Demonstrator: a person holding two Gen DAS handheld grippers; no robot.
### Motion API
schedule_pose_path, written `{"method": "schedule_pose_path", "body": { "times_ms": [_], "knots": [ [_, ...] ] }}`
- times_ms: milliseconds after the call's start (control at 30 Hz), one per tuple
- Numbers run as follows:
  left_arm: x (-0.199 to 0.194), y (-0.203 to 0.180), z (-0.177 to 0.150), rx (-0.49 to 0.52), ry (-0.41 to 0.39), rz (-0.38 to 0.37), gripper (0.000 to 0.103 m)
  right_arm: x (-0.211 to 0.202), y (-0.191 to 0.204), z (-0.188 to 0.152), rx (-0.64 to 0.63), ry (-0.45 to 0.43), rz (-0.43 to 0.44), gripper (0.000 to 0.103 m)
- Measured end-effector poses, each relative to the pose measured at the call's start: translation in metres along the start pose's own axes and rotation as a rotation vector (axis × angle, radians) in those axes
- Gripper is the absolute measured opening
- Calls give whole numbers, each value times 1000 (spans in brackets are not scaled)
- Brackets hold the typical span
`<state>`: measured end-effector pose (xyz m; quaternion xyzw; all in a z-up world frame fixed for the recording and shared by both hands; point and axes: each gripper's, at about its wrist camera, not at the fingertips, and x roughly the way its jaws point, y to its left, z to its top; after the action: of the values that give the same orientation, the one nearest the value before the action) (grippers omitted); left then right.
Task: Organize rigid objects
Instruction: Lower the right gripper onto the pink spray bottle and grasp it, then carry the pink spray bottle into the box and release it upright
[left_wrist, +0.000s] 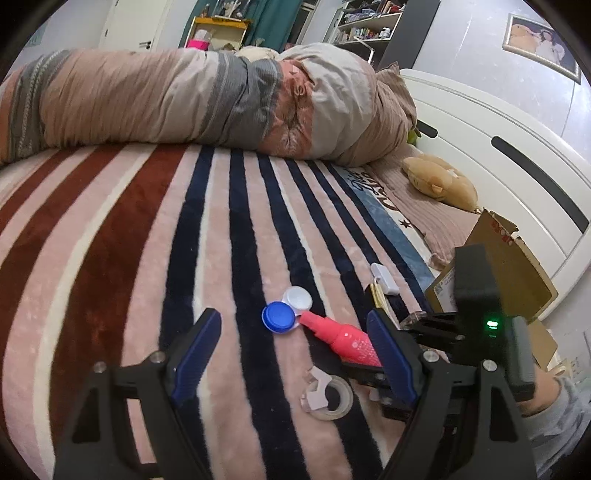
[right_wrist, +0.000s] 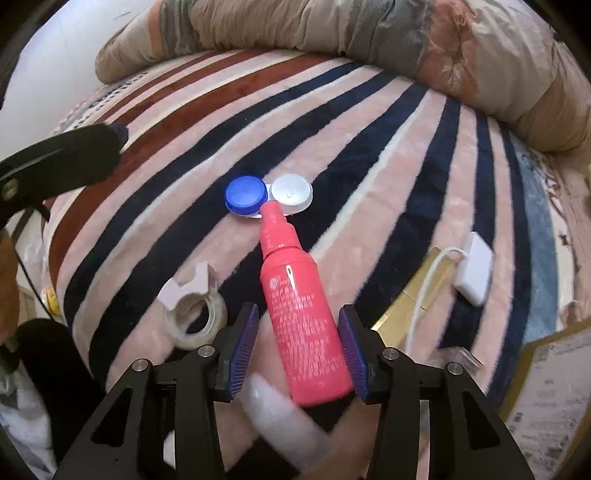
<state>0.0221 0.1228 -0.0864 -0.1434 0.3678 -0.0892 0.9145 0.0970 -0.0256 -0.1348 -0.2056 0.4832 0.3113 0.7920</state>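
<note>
On the striped blanket of a bed, my right tongs straddle a pink spray bottle that lies on its side, nozzle pointing away from me. The left blue pad stands clear of the bottle with blanket showing in the gap; the right pad sits against or just beside the bottle's base, and I cannot tell whether it presses. My left tongs hang spread wide above the blanket, pinching nothing.

The bottle's nozzle tip touches a contact lens case, whose two wells are both capped, one with a blue lid and one with a white, so nothing of their contents shows. At far right a cardboard box stands with its flaps open; my right gripper's body covers most of it, and its inside cannot be seen.

Near the bottle lies a roll of clear tape with a white cutter. A small white charger with its cable lies to the right beside a flat gold-coloured item that I cannot identify. A blurred whitish shape sits below the bottle's base, too smeared to make out. A rolled duvet lies across the far side of the bed.
</note>
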Motion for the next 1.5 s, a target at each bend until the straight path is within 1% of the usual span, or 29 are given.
{"method": "schedule_pose_path", "body": {
  "times_ms": [67,133,167,233,333,433,500,567,633,700,733,767,800,900,1000,1067,1200,1267,1367,1500],
  "knots": [
    [0,0,-1,0,9,6,79,-1,0,1,12,-20,-4,34],
    [-2,-1,-2,2,12,1,79,-11,5,-1,-1,-54,-6,27],
    [-2,-1,-2,1,17,-14,79,-16,7,-3,-6,-71,-6,27],
    [-1,-2,-3,-11,34,-67,79,-32,12,-6,-21,-124,4,27],
    [0,-11,-1,-26,56,-179,79,-61,15,-10,-11,-209,42,27],
    [-10,-34,8,8,33,-252,79,-91,18,-14,5,-291,89,27],
    [-17,-50,14,39,12,-285,78,-112,19,-18,3,-346,117,27],
    [-26,-70,21,73,-13,-295,77,-134,19,-20,5,-404,136,26],
    [-35,-89,27,103,-39,-301,71,-154,15,-25,13,-461,149,26],
    [-44,-109,34,124,-56,-318,53,-172,9,-31,22,-513,160,26],
    [-47,-117,36,134,-62,-319,49,-180,5,-35,28,-535,160,26],
    [-51,-128,38,154,-77,-307,43,-190,0,-41,39,-563,152,26],
    [-54,-137,40,175,-91,-297,42,-198,-3,-47,45,-584,148,26],
    [-58,-171,44,231,-117,-307,40,-224,-19,-68,75,-640,139,27],
    [-54,-206,51,287,-120,-312,38,-240,-36,-83,97,-670,108,26],
    [-45,-231,52,325,-108,-315,38,-248,-56,-95,130,-678,91,26],
    [-19,-276,53,382,-53,-338,38,-255,-92,-118,211,-668,67,26],
    [-1,-295,52,408,-16,-348,38,-253,-111,-127,245,-641,29,27],
    [25,-317,51,435,52,-362,38,-249,-133,-138,287,-597,3,27],
    [52,-339,46,469,129,-353,38,-238,-153,-146,324,-533,-27,27]
  ]
}}
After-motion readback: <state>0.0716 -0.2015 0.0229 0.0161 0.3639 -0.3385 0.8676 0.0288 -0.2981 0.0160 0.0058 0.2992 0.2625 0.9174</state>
